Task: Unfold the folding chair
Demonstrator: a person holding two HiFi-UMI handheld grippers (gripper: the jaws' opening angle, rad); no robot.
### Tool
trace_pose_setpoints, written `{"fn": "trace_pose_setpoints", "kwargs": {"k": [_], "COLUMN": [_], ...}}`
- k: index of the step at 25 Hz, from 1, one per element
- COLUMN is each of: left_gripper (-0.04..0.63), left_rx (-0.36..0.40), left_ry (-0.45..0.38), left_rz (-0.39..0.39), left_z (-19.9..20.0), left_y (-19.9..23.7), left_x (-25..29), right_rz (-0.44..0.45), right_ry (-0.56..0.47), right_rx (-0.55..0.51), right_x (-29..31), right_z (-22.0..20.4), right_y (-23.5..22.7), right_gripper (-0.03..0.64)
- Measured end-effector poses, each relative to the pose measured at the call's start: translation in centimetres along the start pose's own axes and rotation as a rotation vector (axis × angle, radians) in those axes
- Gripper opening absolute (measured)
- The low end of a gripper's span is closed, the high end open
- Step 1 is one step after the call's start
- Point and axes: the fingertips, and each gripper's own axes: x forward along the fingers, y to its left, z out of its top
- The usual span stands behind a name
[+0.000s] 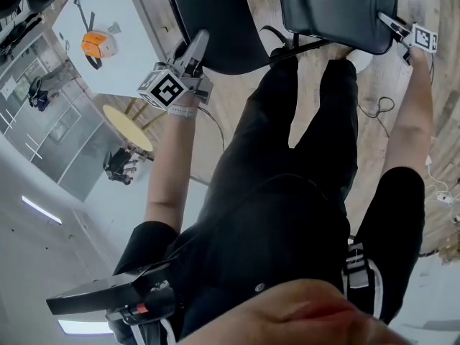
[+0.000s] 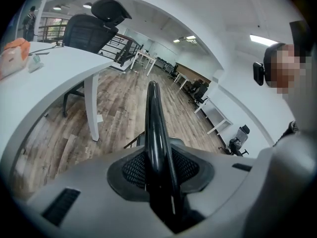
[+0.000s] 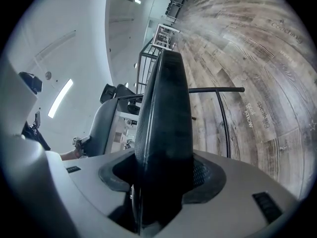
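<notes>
The folding chair shows as two black panels at the top of the head view: a thin rounded panel [image 1: 215,20] on the left and a thicker padded panel [image 1: 338,9] on the right. A black frame tube [image 1: 302,47] runs between them. My left gripper [image 1: 195,49] is shut on the lower edge of the thin panel, whose edge [image 2: 156,133] runs straight between the jaws [image 2: 158,175]. My right gripper [image 1: 384,21] holds the right corner of the padded panel; that panel [image 3: 166,113] fills the gap of the right gripper [image 3: 163,180].
The person's legs in black trousers [image 1: 287,192] stand just below the chair. A white desk [image 1: 122,42] with an orange object [image 1: 95,44] lies at the left, with an office chair [image 2: 89,31] behind it. A cable [image 1: 377,108] lies on the wooden floor [image 3: 257,58].
</notes>
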Motion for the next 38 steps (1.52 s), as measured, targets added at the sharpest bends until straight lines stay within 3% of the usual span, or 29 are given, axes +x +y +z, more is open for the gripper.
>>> {"fn": "trace_pose_setpoints", "kwargs": {"k": [4, 10, 13, 15, 19, 24, 28, 31, 34, 38], "left_gripper": [0.11, 0.11, 0.11, 0.11, 0.135, 0.186, 0.187, 0.187, 0.189, 0.187], "left_rx": [0.002, 0.01, 0.0, 0.001, 0.024, 0.081, 0.116, 0.135, 0.131, 0.125], "left_ry": [0.009, 0.002, 0.003, 0.0, -0.017, -0.044, -0.11, -0.176, -0.226, -0.202], "left_rz": [-0.002, 0.007, 0.022, 0.026, 0.036, 0.08, 0.102, 0.11, 0.082, 0.001], "left_z": [-0.8, -1.5, -1.4, -1.2, -1.2, -1.0, 1.3, 2.8, 3.2, 1.0], "left_y": [-0.6, -2.5, -2.5, -2.5, -2.7, -2.6, -2.6, -3.8, -6.5, -11.6], "left_x": [1.3, 2.3, 2.3, 2.3, 2.3, 1.1, -0.9, -2.7, -4.0, -4.8], "right_rz": [0.104, 0.041, 0.105, 0.114, 0.029, -0.075, -0.277, -0.335, -0.265, -0.167], "right_ry": [-0.029, -0.021, -0.049, -0.053, -0.031, -0.024, -0.107, -0.175, -0.231, -0.211], "right_rx": [0.168, 0.084, 0.163, 0.142, -0.009, -0.09, -0.251, -0.388, -0.429, -0.539], "right_x": [0.3, -1.4, -1.2, -0.9, -1.6, -3.2, -5.5, -6.8, -7.9, -9.9], "right_z": [-0.6, -0.9, -1.0, -0.6, 0.1, 2.1, 6.1, 8.8, 9.1, 6.5], "right_y": [-0.7, -4.3, -3.3, -3.0, -4.0, -3.9, -3.2, 2.1, 10.4, 22.3], "right_gripper": [0.242, 0.25, 0.25, 0.255, 0.295, 0.322, 0.322, 0.322, 0.322, 0.322]}}
